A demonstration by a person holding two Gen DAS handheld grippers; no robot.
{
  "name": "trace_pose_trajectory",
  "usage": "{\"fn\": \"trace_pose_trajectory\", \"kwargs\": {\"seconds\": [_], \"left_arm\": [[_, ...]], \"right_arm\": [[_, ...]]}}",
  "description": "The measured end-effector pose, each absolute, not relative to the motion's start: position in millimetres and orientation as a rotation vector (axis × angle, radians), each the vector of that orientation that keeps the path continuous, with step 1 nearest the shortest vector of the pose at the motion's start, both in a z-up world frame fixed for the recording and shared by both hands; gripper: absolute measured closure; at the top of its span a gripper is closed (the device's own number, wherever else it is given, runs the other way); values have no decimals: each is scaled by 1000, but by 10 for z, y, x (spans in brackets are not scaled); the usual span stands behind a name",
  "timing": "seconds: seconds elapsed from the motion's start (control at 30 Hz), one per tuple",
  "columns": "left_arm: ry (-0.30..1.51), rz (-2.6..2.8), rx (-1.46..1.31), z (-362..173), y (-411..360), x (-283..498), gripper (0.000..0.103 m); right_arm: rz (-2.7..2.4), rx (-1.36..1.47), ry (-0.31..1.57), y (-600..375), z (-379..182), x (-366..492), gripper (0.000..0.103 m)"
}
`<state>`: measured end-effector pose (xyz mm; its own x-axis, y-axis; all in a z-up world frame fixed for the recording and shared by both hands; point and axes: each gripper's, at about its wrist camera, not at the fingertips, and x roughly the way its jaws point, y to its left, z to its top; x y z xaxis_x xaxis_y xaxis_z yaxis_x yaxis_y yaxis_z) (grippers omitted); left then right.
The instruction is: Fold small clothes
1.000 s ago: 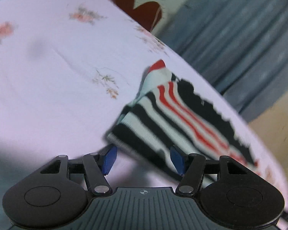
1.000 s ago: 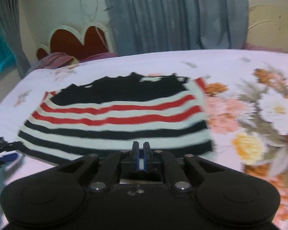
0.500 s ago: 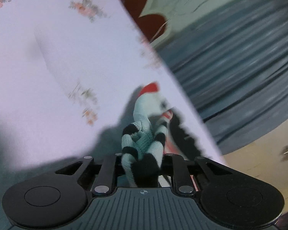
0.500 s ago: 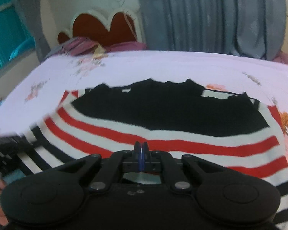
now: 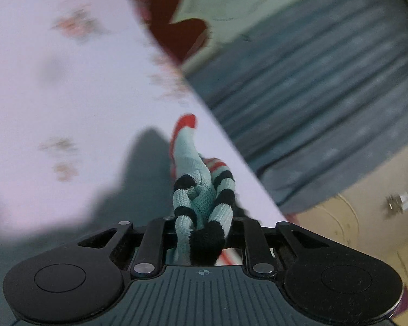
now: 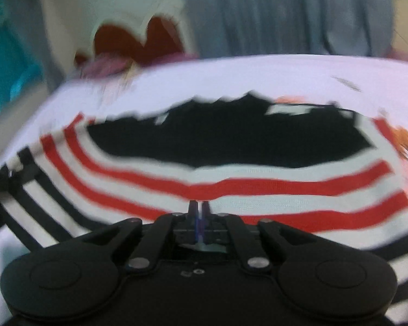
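With the left tool (image 5: 201, 228) clenched on a bunched corner of the striped top (image 6: 231, 184) (on the bed (image 5: 54, 87), from 9 to 3 o'clock before the right tool (image 6: 200, 214), closed on its near hem), uneven lifting could skew the fold.

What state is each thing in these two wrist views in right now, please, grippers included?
Striped knit garment: spread on the bed, one edge bunched and lifted.
Left gripper: shut on a bunched fold of the garment.
Right gripper: shut at the garment's near edge; whether it pinches fabric I cannot tell.
Floral bedsheet: laid out flat under the garment.
Grey curtain: drawn closed.
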<state>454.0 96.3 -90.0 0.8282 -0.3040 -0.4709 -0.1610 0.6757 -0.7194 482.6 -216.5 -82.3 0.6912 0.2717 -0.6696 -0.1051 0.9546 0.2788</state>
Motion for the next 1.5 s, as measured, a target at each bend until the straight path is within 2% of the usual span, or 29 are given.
{"fn": "trace_pose_trajectory", "kwargs": {"seconds": [0.27, 0.37, 0.43, 0.5, 0.53, 0.57, 0.6, 0.67, 0.8, 0.93, 1.03, 1.13, 1.17, 1.23, 1.3, 1.33, 1.37, 1.4, 1.43, 1.47, 1.5], "left_arm": [[638, -281, -629, -244, -392, 4687, 85], [700, -343, -510, -289, -1042, 4693, 85], [804, -380, -399, -514, -1537, 4726, 85], [948, -400, -232, -849, -2009, 4697, 71], [953, -410, -147, -926, -2183, 4635, 54], [911, -443, -96, -857, -2265, 4527, 29], [910, -487, -102, -751, -2276, 4459, 25], [889, -536, -176, -469, -2102, 4389, 25], [726, -455, -168, -18, -1535, 4377, 25], [765, -301, -157, -192, -974, 4772, 33], [859, -273, -95, -515, -894, 4882, 36], [929, -292, -211, -828, -795, 4863, 37], [929, -292, -244, -828, -750, 4841, 37], [917, -297, -252, -801, -762, 4816, 37], [911, -307, -239, -846, -748, 4786, 37], [909, -313, -240, -858, -737, 4811, 37], [914, -317, -255, -927, -785, 4868, 37], [919, -321, -270, -920, -759, 4882, 37], [922, -325, -275, -928, -740, 4882, 37], [918, -332, -271, -920, -721, 4891, 37], [914, -346, -261, -956, -715, 4872, 37]], "right_arm": [[58, 423, 644, -3495, -514, 4388, 98], [22, 464, 620, -3880, -458, 4242, 97], [-2, 491, 612, -4104, -452, 4142, 96], [-11, 520, 624, -4246, -495, 4095, 87], [-16, 533, 638, -4303, -520, 4079, 77], [-18, 546, 650, -4353, -542, 4069, 66], [-13, 560, 653, -4410, -556, 4056, 62], [25, 562, 640, -4444, -517, 4013, 62], [146, 605, 660, -4311, -476, 4137, 62], [251, 626, 731, -3996, -536, 4369, 62], [229, 593, 805, -3798, -605, 4514, 63], [222, 503, 843, -3638, -593, 4536, 85], [182, 417, 889, -3580, -622, 4549, 85], [143, 397, 904, -3609, -642, 4513, 82], [142, 454, 869, -3673, -549, 4466, 72], [156, 472, 851, -3671, -502, 4460, 61], [186, 475, 853, -3626, -459, 4484, 57], [193, 453, 874, -3566, -453, 4510, 57], [192, 422, 902, -3497, -473, 4540, 62], [194, 388, 930, -3428, -514, 4540, 84], [179, 329, 948, -3373, -559, 4521, 84]]}}
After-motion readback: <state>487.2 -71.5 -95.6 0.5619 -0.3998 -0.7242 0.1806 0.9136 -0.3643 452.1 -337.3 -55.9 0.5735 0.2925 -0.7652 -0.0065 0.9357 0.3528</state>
